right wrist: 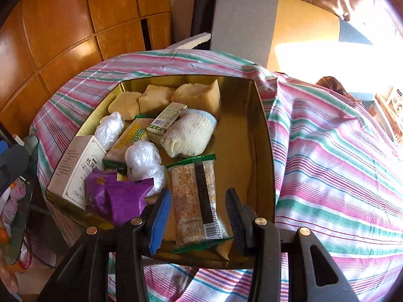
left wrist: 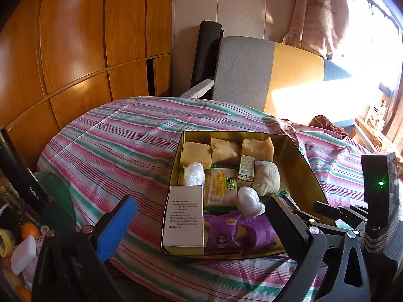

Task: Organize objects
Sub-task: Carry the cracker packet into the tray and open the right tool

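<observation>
A gold tin (right wrist: 262,125) stands on a striped cloth (right wrist: 327,151). It holds a white carton (right wrist: 75,166), purple packets (right wrist: 118,196), plastic-wrapped balls (right wrist: 143,158), a yellow packet, a small green box (right wrist: 166,118), a knit pouch (right wrist: 189,133) and three pale yellow blocks (right wrist: 153,98). A green-edged snack bar (right wrist: 196,196) lies flat in the tin's near right part. My right gripper (right wrist: 197,221) hangs over its near end, open, the pads on either side and not pressing it. My left gripper (left wrist: 201,226) is wide open over the tin's (left wrist: 302,166) near edge, with nothing in it.
A black flask (left wrist: 22,173), a white block (left wrist: 22,254), oranges and other clutter crowd the left edge beside the cloth. A grey and yellow cushion (left wrist: 252,68) leans behind the table. A wooden wardrobe (left wrist: 75,37) fills the back left.
</observation>
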Demonstrator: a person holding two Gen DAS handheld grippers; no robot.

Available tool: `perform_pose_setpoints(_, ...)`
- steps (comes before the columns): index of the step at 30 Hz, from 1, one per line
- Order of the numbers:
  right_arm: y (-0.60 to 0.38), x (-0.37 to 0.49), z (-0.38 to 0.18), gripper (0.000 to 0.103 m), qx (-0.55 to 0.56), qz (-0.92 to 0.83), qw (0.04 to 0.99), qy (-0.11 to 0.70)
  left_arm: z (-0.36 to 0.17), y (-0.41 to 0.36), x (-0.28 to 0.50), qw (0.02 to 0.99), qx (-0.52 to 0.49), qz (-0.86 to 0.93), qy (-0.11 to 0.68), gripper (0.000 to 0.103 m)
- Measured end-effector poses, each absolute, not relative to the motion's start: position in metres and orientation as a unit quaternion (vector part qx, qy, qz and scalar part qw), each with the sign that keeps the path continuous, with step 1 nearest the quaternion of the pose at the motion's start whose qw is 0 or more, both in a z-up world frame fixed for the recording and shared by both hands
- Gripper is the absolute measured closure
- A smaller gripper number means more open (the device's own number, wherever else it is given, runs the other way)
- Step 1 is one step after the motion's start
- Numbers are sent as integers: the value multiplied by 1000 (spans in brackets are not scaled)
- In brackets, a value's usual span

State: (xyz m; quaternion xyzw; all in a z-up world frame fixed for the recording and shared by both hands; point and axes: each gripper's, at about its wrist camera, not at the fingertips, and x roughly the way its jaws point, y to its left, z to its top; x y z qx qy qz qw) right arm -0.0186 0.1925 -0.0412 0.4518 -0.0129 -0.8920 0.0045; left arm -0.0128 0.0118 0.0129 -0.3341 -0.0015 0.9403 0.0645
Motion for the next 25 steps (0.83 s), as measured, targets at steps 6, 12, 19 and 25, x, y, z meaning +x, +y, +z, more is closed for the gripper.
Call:
perform_pose_setpoints(6, 188, -2, -20, 59, 397, -916, -50, -19, 10, 16, -3, 53, -335, 941, 1, 1)
perform_pose_setpoints(12, 188, 9, -9, 58, 381, -923, -61, -11, 3, 14, -4, 58, -360, 931, -14, 11)
perform_pose_setpoints(19, 186, 9, -8, 58, 379, -923, -60, -8, 5, 12, 2, 53, -347, 936, -13, 13)
perform_pose_setpoints(25, 183, 9, -9, 58, 382, -922, -56, -5, 6, 12, 2, 52, -343, 938, -6, 12)
